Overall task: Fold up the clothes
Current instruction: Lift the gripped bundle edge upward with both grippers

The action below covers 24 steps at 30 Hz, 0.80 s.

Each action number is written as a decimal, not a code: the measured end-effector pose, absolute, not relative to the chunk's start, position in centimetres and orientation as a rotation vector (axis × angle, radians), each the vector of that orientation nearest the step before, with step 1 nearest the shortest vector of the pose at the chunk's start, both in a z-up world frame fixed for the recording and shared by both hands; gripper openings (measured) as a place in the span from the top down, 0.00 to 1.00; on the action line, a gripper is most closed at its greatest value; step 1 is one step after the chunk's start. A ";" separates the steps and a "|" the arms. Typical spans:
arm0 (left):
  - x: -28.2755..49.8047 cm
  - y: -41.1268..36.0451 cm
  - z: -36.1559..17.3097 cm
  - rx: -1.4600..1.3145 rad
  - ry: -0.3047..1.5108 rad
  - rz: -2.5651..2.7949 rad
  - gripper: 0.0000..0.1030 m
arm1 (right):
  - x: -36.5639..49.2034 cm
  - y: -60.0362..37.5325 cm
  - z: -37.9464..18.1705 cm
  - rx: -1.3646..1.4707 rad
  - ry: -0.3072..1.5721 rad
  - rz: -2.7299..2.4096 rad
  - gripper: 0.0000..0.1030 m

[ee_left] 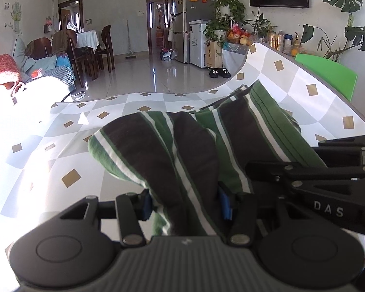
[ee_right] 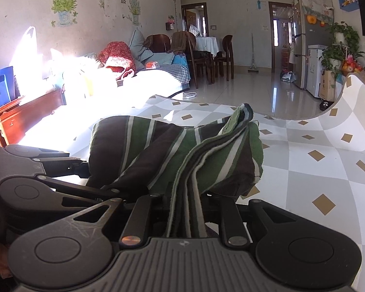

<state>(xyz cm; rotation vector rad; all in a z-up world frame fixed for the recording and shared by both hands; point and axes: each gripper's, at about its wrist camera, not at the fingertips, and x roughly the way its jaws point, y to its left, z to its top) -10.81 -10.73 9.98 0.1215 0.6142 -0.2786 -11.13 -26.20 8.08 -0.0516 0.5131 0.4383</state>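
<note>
Garment: a striped garment (ee_left: pixel 177 146) in green, dark brown and white lies bunched and doubled over on the table (ee_left: pixel 68 131), which wears a grey-and-white diamond cloth with tan squares; the far right part of that cloth curls upward

Left tool: the left tool (ee_left: pixel 185 203) pinches a gathered strip of the garment between its 2 blue pads; the cloth rises from the pinch and humps forward over the table

Right tool: the right tool (ee_right: pixel 185 209) is pressed together on a stack of several layered edges of the same garment (ee_right: pixel 172 150); the layers run as parallel bands straight down into the grip; seen from the left wrist it sits close by on the right, its arms crossing just above the cloth

Progress: the fabric already shows at least 1 fold, since stacked edges lie together in the right grip and a rounded doubled end shows on the far left; yet the bundle is lumpy, not flat or squared; my judgement is that folding is under way, with smoothing and a tidy final shape left; how many folds are made I cannot tell

Writing: "DAS" in pale letters on the right tool's arm, read from the left wrist view; the white appliance by the fridge bears printing too small to read
</note>
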 end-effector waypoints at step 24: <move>-12.5 -11.2 13.0 0.168 0.510 -0.236 0.54 | -12.3 -26.9 10.2 -0.040 0.400 0.444 0.84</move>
